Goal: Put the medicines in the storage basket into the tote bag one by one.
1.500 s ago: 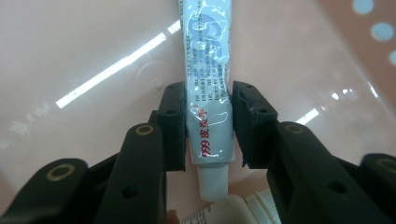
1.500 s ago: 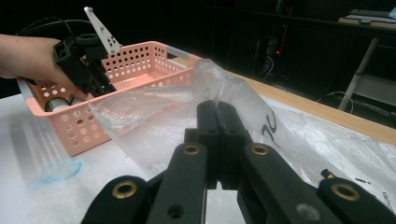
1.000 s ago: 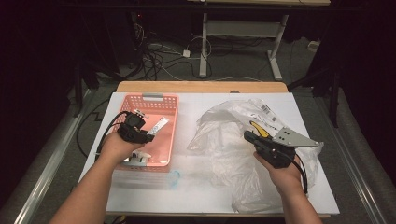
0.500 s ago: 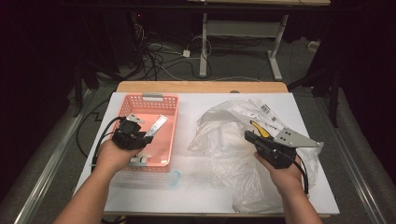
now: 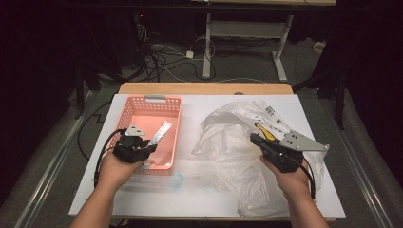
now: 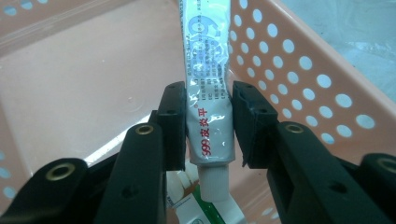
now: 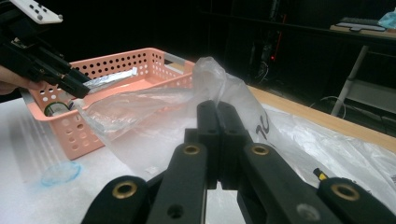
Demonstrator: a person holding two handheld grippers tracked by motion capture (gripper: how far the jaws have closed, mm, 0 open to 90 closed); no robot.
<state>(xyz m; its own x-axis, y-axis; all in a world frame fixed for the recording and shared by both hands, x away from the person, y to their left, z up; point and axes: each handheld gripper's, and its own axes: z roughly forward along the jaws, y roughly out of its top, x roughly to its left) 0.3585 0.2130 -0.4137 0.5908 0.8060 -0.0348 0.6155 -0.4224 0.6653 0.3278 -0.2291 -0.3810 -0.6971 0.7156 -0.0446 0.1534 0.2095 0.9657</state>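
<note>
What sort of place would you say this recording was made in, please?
Probably a lab or workshop recording station: a white-topped table in a dark room, loose cables on the floor behind, and another desk frame beyond.

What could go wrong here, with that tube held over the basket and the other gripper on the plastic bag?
The left gripper pinches the silver tube only near its cap end, so the long free end could swing or slip out before it rests in the pink basket. Squeezing a soft tube may also dent it. The right gripper is shut at the clear plastic bag; a pull could drag the bag and whatever lies inside across the table.
</note>
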